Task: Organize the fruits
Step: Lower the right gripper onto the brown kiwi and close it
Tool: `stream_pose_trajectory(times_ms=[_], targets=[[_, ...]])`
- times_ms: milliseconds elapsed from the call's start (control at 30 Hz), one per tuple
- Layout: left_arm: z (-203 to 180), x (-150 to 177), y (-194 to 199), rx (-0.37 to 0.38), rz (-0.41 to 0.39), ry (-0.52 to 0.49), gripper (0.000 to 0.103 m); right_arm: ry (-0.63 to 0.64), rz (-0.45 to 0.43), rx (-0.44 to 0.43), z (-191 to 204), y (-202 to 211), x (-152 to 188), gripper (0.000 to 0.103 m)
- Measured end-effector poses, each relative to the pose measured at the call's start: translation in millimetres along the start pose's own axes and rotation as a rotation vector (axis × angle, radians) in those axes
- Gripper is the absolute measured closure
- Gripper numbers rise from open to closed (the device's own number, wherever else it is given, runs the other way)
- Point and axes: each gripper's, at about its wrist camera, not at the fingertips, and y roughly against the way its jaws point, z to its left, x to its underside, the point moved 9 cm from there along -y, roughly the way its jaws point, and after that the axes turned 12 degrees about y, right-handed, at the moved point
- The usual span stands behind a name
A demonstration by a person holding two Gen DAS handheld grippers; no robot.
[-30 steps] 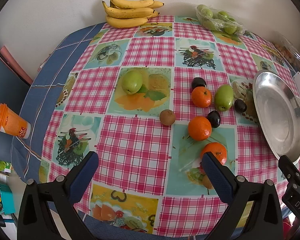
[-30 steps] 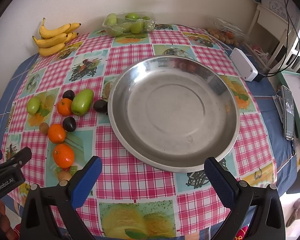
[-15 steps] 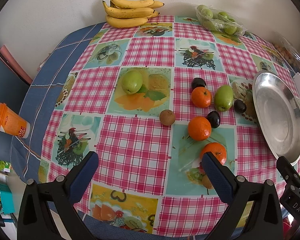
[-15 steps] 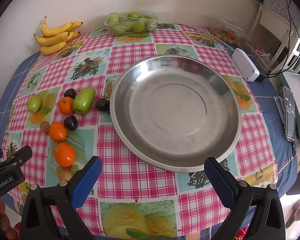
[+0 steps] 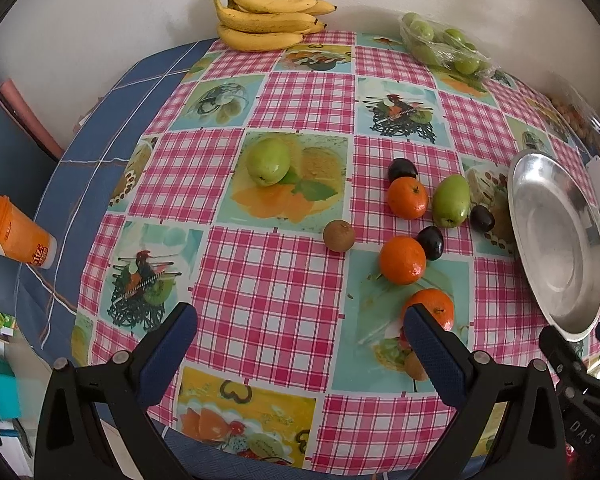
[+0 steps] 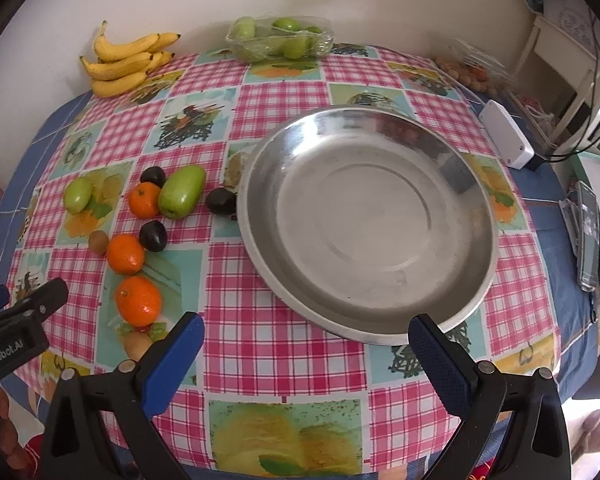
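— Both tools sit low in their frames: the left tool [image 5: 300,344] has its pads wide apart with nothing between them, and the right tool [image 6: 306,344] is spread just the same, empty too.

— So nothing is picked up. Where is the fruit?

— All loose on the tabletop [image 5: 267,280]. In the left wrist view, right of centre, lie three oranges: the nearest orange [image 5: 430,307] just above the tool's right pad, the middle orange [image 5: 402,260] and the far orange [image 5: 407,197]. Among them are three dark plums [image 5: 430,243], an oblong green fruit [image 5: 452,201] and a small brown kiwi [image 5: 339,235]. A round green fruit [image 5: 268,161] sits apart, centre-left.

— And the steel dish?

— The steel dish [image 6: 476,280] fills the middle of the right wrist view, bare inside, with one plum close against its left rim. Bananas [image 6: 125,65] and a wrapped tray of green fruit [image 6: 279,38] rest at the top, by the wall.

— How far along, then?

— By my reading, at the very start. Nothing is in the dish; every loose piece remains to be moved, the nearest orange likely first.
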Motion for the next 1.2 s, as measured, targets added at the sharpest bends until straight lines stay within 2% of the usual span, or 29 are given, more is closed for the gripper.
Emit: stream_pose_trajectory(times_ms=[167,433,600,767,833,900,1200], targets=[[7.5,-2.5,-2.5,0.015,0.005,0.038,0.0,0.039,-0.001,-0.025,13.8,-2.3,-2.4,0.0],[22.2,-2.7,-19.6,0.019,0.05,0.103,0.0,0.053,-0.027,-0.184,52.8,-10.0,-12.3,0.0],[29.5,2.4,-36.4,0.045,0.103,0.152,0.0,0.086,0.065,-0.243,78.1,-29.5,-6.7,0.0],[31.1,12.4,-51.1,0.075,0.173,0.189,0.0,0.106,0.116,-0.249,88.0,-40.2,-1.7,0.0],[31.7,14.0,-54.7,0.084,0.187,0.2,0.0,0.11,0.13,-0.265,92.8,-42.4,-0.1,0.005],[31.5,14.3,-56.4,0.088,0.195,0.204,0.0,0.115,0.133,-0.291,99.6,-42.6,-1.1,0.013],[43.7,13.1,-63.2,0.012,0.199,0.204,0.0,0.201,0.147,-0.359,143.4,-47.3,0.8,0.044]])
